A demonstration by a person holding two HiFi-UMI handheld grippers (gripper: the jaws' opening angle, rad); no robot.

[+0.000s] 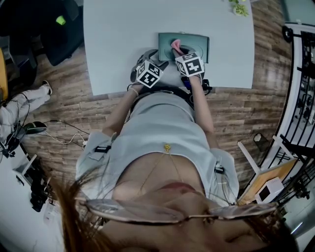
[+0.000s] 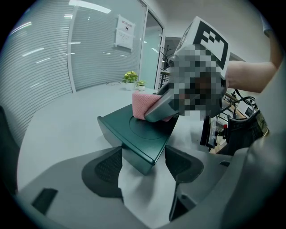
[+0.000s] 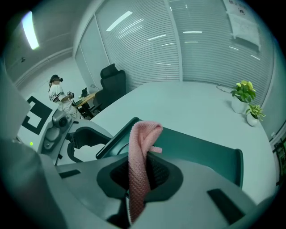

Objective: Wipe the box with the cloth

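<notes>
A flat dark green box (image 1: 189, 40) lies on the pale table (image 1: 123, 29), close to its near edge. My right gripper (image 1: 178, 49) is shut on a pink cloth (image 1: 175, 45) and holds it down on the box's lid. In the right gripper view the cloth (image 3: 142, 152) hangs out between the closed pads over the box (image 3: 201, 150). My left gripper (image 1: 147, 58) is at the box's near left corner. In the left gripper view that corner of the box (image 2: 142, 154) sits between the wide-apart jaws, and the cloth (image 2: 141, 103) lies under the right gripper (image 2: 156, 111).
Small potted plants (image 3: 245, 96) stand at the table's far edge (image 1: 239, 7). A black office chair (image 1: 59, 29) is beyond the left side on the wood floor, with cables (image 1: 59, 133) lying there. Shelving (image 1: 300, 98) runs along the right.
</notes>
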